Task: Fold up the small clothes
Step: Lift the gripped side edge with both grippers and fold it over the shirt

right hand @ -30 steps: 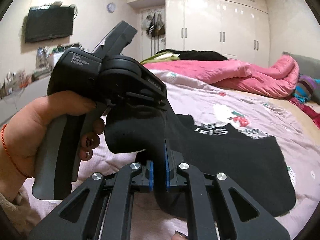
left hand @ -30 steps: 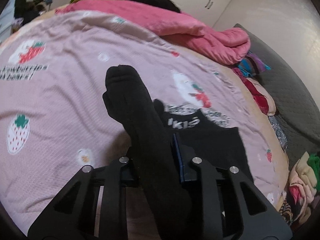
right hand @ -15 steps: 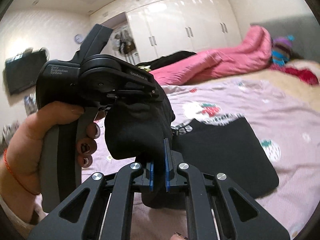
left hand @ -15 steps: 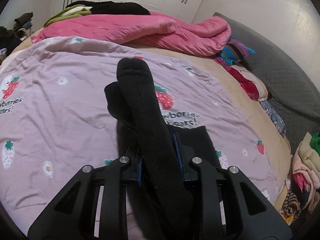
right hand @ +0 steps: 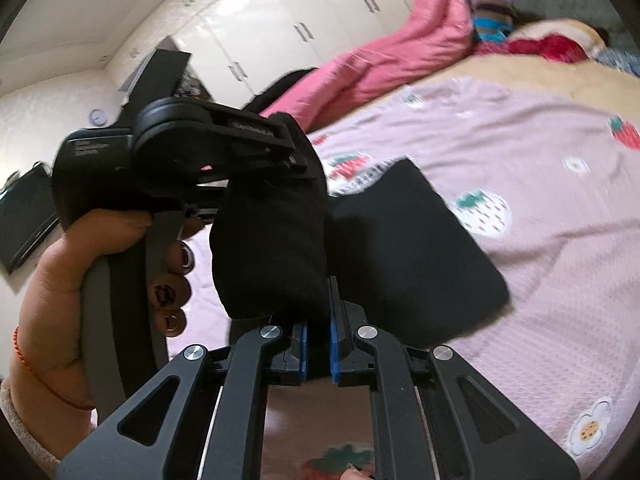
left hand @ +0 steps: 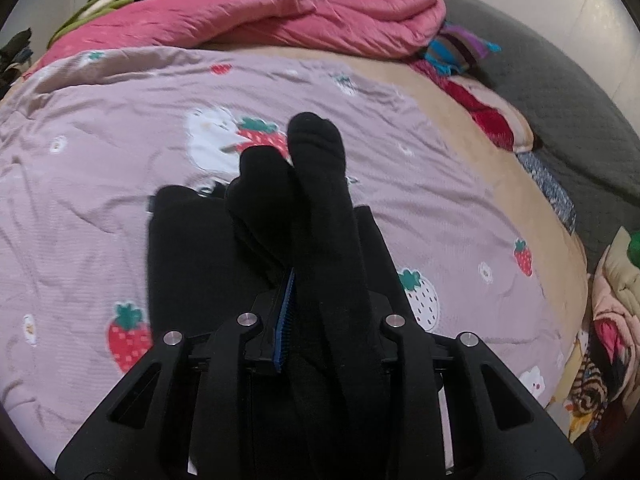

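A pair of black socks (left hand: 316,200) is held above the bed. My left gripper (left hand: 320,312) is shut on the socks, whose toes stick out forward. My right gripper (right hand: 318,344) is shut on the other end of the same socks (right hand: 272,248), right beside the left gripper's body (right hand: 200,160) and the hand that holds it. A folded black garment (left hand: 188,256) lies flat on the pink strawberry bedspread (left hand: 100,140) below; it also shows in the right wrist view (right hand: 412,240).
A pink quilt (left hand: 304,20) is bunched at the far side of the bed. Colourful clothes (left hand: 480,108) lie along the right edge by a grey headboard (left hand: 560,88). White wardrobes (right hand: 288,28) and a wall TV (right hand: 24,216) stand beyond.
Both grippers have swung right with the socks still held between them. The folded black garment now lies directly under the left gripper.
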A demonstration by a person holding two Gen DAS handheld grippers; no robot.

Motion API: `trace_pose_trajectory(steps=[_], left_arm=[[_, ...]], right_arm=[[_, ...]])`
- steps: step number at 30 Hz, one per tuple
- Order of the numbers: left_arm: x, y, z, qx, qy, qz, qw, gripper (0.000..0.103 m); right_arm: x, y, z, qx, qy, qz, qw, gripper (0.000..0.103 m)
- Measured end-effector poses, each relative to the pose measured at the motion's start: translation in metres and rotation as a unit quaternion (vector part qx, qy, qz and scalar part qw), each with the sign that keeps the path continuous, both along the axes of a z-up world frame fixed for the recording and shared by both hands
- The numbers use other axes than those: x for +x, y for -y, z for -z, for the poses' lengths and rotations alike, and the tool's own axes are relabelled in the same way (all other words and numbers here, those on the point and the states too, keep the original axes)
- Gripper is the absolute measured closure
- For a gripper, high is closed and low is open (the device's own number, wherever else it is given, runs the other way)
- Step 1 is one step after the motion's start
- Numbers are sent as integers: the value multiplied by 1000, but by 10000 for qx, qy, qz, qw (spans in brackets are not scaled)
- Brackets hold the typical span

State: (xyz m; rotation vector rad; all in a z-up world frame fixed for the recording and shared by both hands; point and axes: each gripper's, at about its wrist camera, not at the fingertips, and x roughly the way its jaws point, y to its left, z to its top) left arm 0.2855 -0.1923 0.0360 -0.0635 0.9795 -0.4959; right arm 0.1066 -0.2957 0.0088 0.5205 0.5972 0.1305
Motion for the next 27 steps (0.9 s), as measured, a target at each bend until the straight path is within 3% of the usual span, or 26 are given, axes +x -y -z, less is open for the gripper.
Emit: trace_pose_trajectory(steps=[9,14,15,16,17,21,24,26,27], left_arm=[[14,38,33,233,-328,166,9991,77],[21,50,44,191,-536,237,9981,68],[23,53,46,143,-587,264,9978,61],[24,53,47,-12,-649,290,9975,45],[25,53,46,-169,-684,288,9971,40],[21,40,32,-678,-464,213,9964,37],[13,20,18,-655,-136,156,9976,37],[3,4,13,-300,189,41,9994,35],[-4,-7,14,-62,346,-28,9994,34]], right_arm=[[11,36,33,709,-553,148,9958,94],[12,57,55,1624,-849,184,9829,85],[11,60,59,1766,-892,192,9800,84],[11,63,63,1930,-963,199,9763,84],[11,66,67,2067,-1018,198,9729,83],[10,74,72,2430,-1046,94,9643,76],[8,78,64,2520,-932,-49,9632,51],[11,80,52,2494,-857,-143,9645,24],[17,81,43,2337,-876,-212,9681,20]])
